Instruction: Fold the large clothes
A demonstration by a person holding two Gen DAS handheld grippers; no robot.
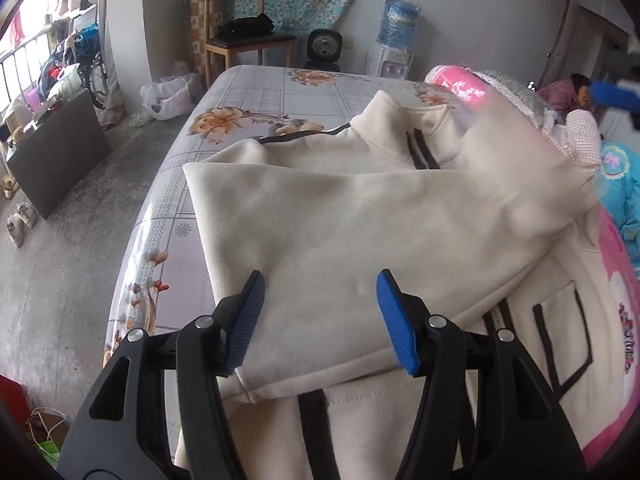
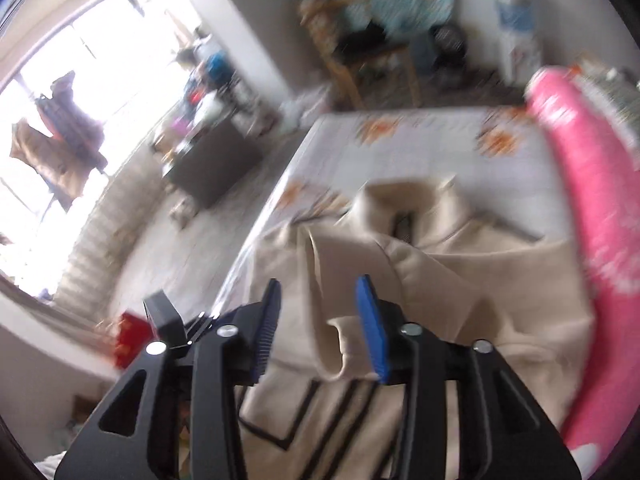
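Note:
A cream jacket point(image 1: 360, 216) with dark trim and a dark zip lies on the flowered bed sheet point(image 1: 240, 92). One side and a sleeve are folded across its front. My left gripper point(image 1: 320, 280) is open just above the folded sleeve near its cuff point(image 1: 248, 392), holding nothing. In the blurred right wrist view the same jacket point(image 2: 460, 280) lies below my right gripper point(image 2: 320, 286), which is open and empty above a sleeve cuff point(image 2: 336, 356). The right gripper's blue tip also shows at the far right of the left wrist view point(image 1: 614, 96).
A pink quilt point(image 1: 616, 280) borders the jacket on the right. Beyond the bed stand a wooden chair point(image 1: 248, 40), a fan point(image 1: 325, 48) and a water dispenser point(image 1: 394, 40). A dark cabinet point(image 1: 60, 152) and shoes point(image 1: 20, 220) are on the concrete floor at left.

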